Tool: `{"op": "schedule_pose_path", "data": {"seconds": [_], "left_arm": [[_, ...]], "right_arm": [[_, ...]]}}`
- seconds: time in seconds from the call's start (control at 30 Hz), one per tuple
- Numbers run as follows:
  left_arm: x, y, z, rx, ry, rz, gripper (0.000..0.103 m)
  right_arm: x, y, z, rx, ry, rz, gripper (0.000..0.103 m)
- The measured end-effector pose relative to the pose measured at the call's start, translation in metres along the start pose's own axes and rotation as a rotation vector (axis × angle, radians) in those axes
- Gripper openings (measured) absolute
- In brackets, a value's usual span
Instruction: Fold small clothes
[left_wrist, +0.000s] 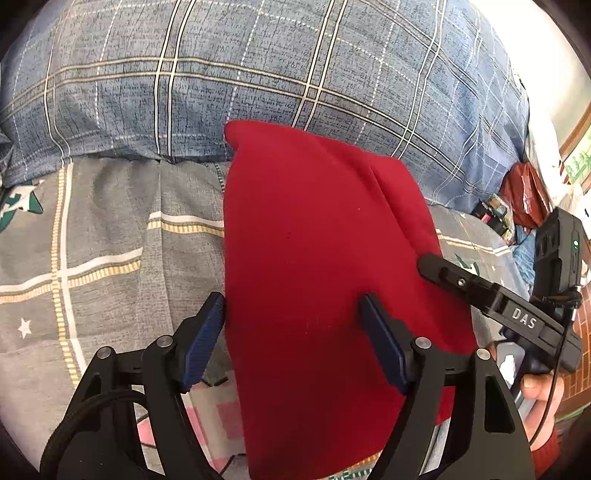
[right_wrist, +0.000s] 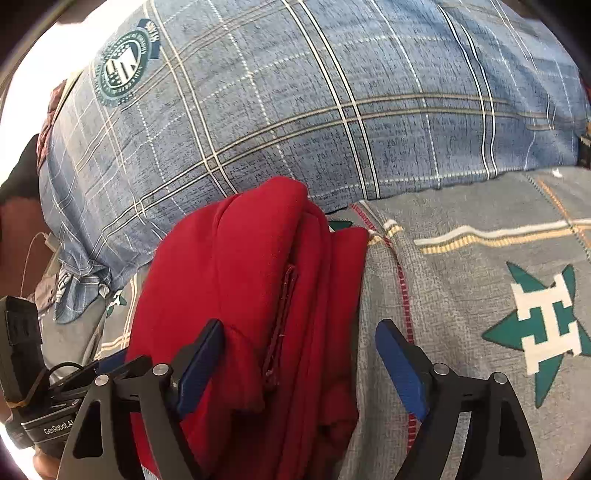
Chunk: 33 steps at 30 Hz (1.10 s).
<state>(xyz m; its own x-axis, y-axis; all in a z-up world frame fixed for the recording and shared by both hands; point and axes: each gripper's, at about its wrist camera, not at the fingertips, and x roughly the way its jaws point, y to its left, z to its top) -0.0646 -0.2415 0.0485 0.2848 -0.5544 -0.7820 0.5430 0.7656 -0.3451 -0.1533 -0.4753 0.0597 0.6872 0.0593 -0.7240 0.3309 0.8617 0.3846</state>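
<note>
"DAS" on right gripper (left_wrist: 424, 264); "GenRobot.AI" on left gripper (right_wrist: 110, 363).

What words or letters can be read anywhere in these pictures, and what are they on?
"DAS": white letters on the black right claw, seen from the left camera.
"GenRobot.AI": white print, cut off at the end, on the black left claw's body.
"H": white letter in a green star on the grey sheet.
Round green badge on the blue plaid pillow: lettering too small to read.

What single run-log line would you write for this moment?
garment: red folded cloth on bedsheet | left gripper: open over it | right gripper: open | pillow behind
</note>
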Motion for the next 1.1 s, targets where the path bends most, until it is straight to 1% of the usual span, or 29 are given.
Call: {"op": "schedule_pose_path", "data": {"seconds": [0.03,0.1,0.17,0.2,0.27,0.33,0.37,0.4,0.43,0.5,0.57,0.6,0.67,0.7,0.73,0.77,0.8,0.83,0.87,0.9,0.97,1.0,1.03,1.07,1.1], "left_arm": [[0.000,0.000,0.000,0.000,-0.001,0.001,0.076],[-0.001,-0.001,-0.001,0.006,-0.005,0.005,0.077],[-0.001,-0.001,-0.001,0.003,-0.007,0.006,0.077],[-0.001,-0.001,-0.001,0.000,-0.008,0.007,0.077],[-0.001,-0.002,-0.002,0.000,-0.010,0.012,0.077],[-0.001,-0.003,-0.002,-0.001,-0.012,0.019,0.077],[-0.002,-0.004,-0.002,-0.002,-0.011,0.020,0.077],[-0.003,-0.004,-0.002,0.003,-0.005,0.022,0.077],[-0.005,-0.004,-0.002,0.008,-0.004,0.017,0.077],[-0.009,-0.003,-0.001,0.020,-0.016,0.007,0.077],[-0.007,0.000,0.000,0.023,-0.022,0.003,0.077],[-0.004,0.002,0.001,0.015,-0.014,-0.008,0.077],[0.003,0.010,0.003,-0.039,0.005,-0.051,0.077],[0.008,0.015,0.004,-0.073,0.014,-0.080,0.077],[0.012,0.018,0.004,-0.095,0.021,-0.093,0.078],[0.013,0.018,0.004,-0.105,0.022,-0.098,0.080],[0.015,0.019,0.005,-0.112,0.021,-0.110,0.080],[0.016,0.019,0.004,-0.110,0.020,-0.118,0.080],[0.016,0.017,0.004,-0.106,0.019,-0.122,0.080],[0.018,0.016,0.005,-0.101,0.020,-0.127,0.080],[0.020,0.012,0.005,-0.097,0.023,-0.125,0.080],[0.020,0.011,0.006,-0.093,0.021,-0.123,0.080],[0.021,0.010,0.006,-0.086,0.019,-0.123,0.080],[0.020,0.010,0.005,-0.082,0.017,-0.124,0.080],[0.018,0.009,0.005,-0.075,0.011,-0.125,0.076]], "right_arm": [[-0.001,-0.001,-0.001,0.011,0.000,-0.003,0.082],[-0.012,0.001,-0.004,0.007,-0.048,-0.033,0.082],[-0.024,0.007,-0.005,-0.038,-0.099,-0.056,0.082],[-0.031,0.012,-0.006,-0.061,-0.119,-0.055,0.080],[-0.035,0.020,-0.006,-0.096,-0.124,-0.033,0.066],[-0.027,0.031,-0.008,-0.162,-0.084,-0.062,0.040],[-0.020,0.034,-0.009,-0.194,-0.057,-0.093,0.031],[-0.012,0.037,-0.010,-0.219,-0.024,-0.104,0.018],[-0.010,0.036,-0.010,-0.224,-0.012,-0.099,0.015],[-0.018,0.037,-0.013,-0.244,-0.043,-0.112,0.007],[-0.025,0.032,-0.015,-0.245,-0.070,-0.129,0.007],[-0.024,0.024,-0.016,-0.222,-0.061,-0.129,0.007],[-0.016,0.014,-0.018,-0.185,-0.042,-0.103,0.007],[-0.018,0.015,-0.019,-0.179,-0.061,-0.093,0.015],[-0.022,0.015,-0.019,-0.176,-0.080,-0.084,0.042],[-0.028,0.012,-0.019,-0.168,-0.104,-0.091,0.058],[-0.032,0.008,-0.018,-0.150,-0.134,-0.093,0.082],[-0.033,0.005,-0.018,-0.132,-0.155,-0.072,0.084],[-0.035,0.000,-0.017,-0.109,-0.161,-0.029,0.084],[-0.028,-0.005,-0.015,-0.090,-0.120,0.018,0.084],[-0.009,-0.005,-0.012,-0.084,-0.054,0.024,0.084],[0.002,-0.007,-0.012,-0.074,-0.022,0.041,0.084],[0.007,-0.007,-0.012,-0.067,-0.010,0.074,0.077],[0.012,-0.006,-0.012,-0.059,0.003,0.123,0.073],[0.012,-0.002,-0.013,-0.068,-0.006,0.116,0.065]]}}
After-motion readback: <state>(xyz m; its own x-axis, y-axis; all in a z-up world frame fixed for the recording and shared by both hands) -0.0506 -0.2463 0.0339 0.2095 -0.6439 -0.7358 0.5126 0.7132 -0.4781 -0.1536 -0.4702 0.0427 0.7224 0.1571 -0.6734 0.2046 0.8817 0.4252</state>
